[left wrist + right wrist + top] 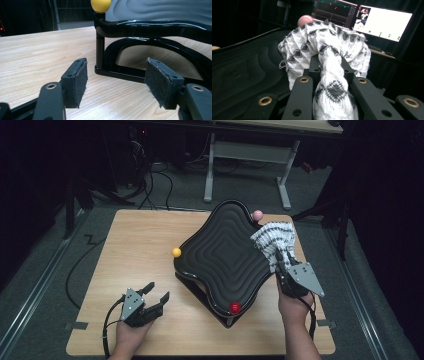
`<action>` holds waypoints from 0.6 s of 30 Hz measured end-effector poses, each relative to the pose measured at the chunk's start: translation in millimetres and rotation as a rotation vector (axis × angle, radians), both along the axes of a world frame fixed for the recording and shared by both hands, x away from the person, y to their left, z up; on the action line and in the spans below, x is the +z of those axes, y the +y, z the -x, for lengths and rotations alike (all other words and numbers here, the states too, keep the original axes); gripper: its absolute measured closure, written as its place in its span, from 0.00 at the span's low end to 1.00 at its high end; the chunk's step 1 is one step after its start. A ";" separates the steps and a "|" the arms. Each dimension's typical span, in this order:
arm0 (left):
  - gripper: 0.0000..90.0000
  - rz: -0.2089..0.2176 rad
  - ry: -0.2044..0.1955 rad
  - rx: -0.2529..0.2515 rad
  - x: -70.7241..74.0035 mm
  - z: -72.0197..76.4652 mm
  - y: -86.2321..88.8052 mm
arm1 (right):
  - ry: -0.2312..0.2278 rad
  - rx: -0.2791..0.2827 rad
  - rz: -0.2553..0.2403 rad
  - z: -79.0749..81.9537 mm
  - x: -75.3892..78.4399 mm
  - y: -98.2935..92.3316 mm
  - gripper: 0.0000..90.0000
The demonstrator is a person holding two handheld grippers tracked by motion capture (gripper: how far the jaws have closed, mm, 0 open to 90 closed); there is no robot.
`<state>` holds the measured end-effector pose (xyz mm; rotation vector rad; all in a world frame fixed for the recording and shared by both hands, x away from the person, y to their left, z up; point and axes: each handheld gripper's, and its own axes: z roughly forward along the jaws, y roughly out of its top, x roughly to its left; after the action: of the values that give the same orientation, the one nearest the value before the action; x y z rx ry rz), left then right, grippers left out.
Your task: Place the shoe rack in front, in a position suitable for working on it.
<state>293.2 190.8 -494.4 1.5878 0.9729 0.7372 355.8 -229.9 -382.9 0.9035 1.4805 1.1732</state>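
Note:
A black ridged wavy board on a black stand takes up the table's middle, tilted. Coloured balls cap its corners: yellow ball, red ball, pink ball. A white cloth with black pattern drapes over the board's right edge. My right gripper is shut on the cloth, which bunches between the jaws in the right gripper view. My left gripper rests open on the table at the front left, with nothing between its pads; it faces the stand's post under the yellow ball.
The wooden table has bare room at the left and back left. A white-legged desk stands behind it, with cables on the dark floor. Lit monitors show in the right gripper view beyond the cloth.

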 end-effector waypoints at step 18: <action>0.39 0.011 -0.001 0.004 0.2 -0.5 -0.3 | 0.012 0.144 0.075 36.0 -37.5 37.4 0.87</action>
<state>293.8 190.5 -494.2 1.5761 0.9783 0.7336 319.8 -192.5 -420.4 0.7653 1.6100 1.2091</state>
